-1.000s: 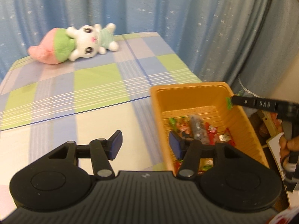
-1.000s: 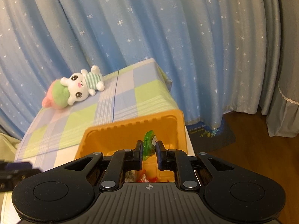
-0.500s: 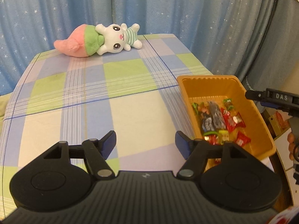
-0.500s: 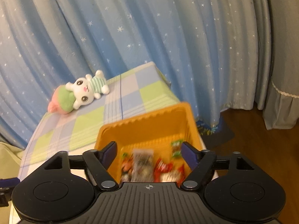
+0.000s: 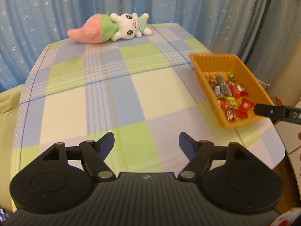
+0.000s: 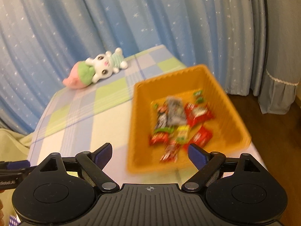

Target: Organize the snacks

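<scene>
An orange ribbed plastic basket (image 5: pixel 242 69) sits at the right edge of a table draped in a blue, green and cream checked tablecloth (image 5: pixel 120 98), holding a heap of wrapped snacks (image 5: pixel 228 94): red packets, a grey-and-black packet, and smaller green and yellow ones. The snacks lie on the basket floor, mostly toward its near end, and are blurred in the right wrist view.

The left gripper (image 5: pixel 146 143) hangs over the near middle of the table, well left of the basket, its blue-padded black jaws spread wide and opening further, with only tablecloth between them. The right gripper (image 6: pixel 148 152) hangs over the near end of the basket (image 6: pixel 222 86), its jaws also wide and opening; nothing is in their grasp, and the snacks (image 6: pixel 178 120) lie below and beyond the tips. In the left wrist view one of its black fingers (image 5: pixel 263 110) reaches in from the right, just over the basket's near right corner.

At the far end of the table a white plush bunny in a striped green top, with a pink-and-green tail (image 5: pixel 111 28), lies on its side before a blue star-print curtain (image 5: pixel 56 5).
</scene>
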Tool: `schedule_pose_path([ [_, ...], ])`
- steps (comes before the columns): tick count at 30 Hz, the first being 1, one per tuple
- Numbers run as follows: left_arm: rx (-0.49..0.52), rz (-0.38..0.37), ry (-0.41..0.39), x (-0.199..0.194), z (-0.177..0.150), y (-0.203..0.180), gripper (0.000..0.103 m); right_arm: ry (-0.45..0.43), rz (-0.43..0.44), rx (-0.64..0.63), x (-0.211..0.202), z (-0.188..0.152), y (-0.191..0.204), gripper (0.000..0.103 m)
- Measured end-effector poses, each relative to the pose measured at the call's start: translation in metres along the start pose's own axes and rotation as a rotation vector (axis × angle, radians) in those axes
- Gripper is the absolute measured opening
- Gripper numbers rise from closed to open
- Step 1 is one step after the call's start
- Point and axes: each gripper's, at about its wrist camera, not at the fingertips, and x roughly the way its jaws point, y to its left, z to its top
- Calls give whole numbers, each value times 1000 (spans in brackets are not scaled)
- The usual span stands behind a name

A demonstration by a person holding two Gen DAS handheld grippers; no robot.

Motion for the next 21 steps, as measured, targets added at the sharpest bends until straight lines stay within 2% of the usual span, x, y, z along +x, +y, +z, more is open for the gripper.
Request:
schedule_pose_path([
  [10, -16, 23, 33, -31, -56, 37, 74, 100, 22, -77, -15, -73, 66, 88],
  [21, -65, 37, 60, -56, -97, 65, 74, 148, 62, -181, -20, -110, 116, 88],
])
